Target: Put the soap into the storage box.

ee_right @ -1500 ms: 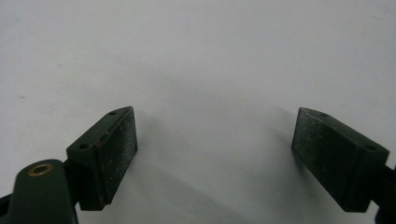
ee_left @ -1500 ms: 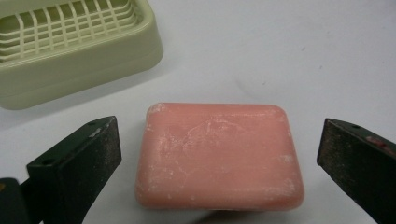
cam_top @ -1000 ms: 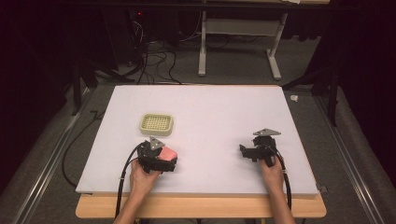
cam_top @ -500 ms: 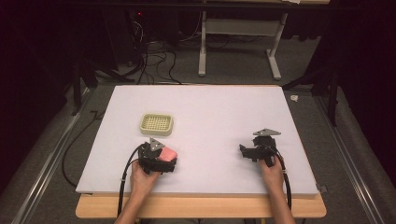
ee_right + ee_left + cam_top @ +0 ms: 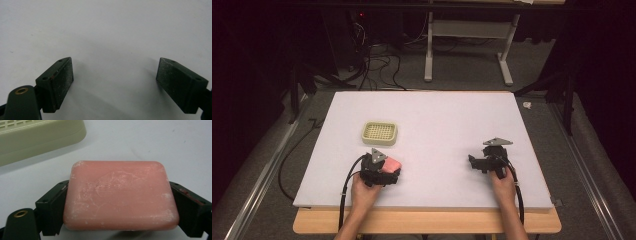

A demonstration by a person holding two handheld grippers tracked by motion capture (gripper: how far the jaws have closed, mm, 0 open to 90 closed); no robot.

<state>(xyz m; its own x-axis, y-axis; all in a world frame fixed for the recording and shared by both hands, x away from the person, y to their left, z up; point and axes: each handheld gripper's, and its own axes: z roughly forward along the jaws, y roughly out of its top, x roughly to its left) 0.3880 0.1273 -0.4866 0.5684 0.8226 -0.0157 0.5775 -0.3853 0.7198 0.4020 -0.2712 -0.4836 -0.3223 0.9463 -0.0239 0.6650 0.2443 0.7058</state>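
White tabletop (image 5: 437,125), dark room behind

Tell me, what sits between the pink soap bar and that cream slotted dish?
Nothing: in the left gripper view and the high view, bare white table separates the soap from the dish.

A white board is covering the table (image 5: 437,120), with a strip of bare wood showing along the near edge. A pale green slotted soap dish (image 5: 380,132) is sitting on the left half, well in from the left edge and about midway between the far and near edges. A pink bar of soap (image 5: 392,164) is lying flat just nearer than the dish, toward the near edge and apart from it.
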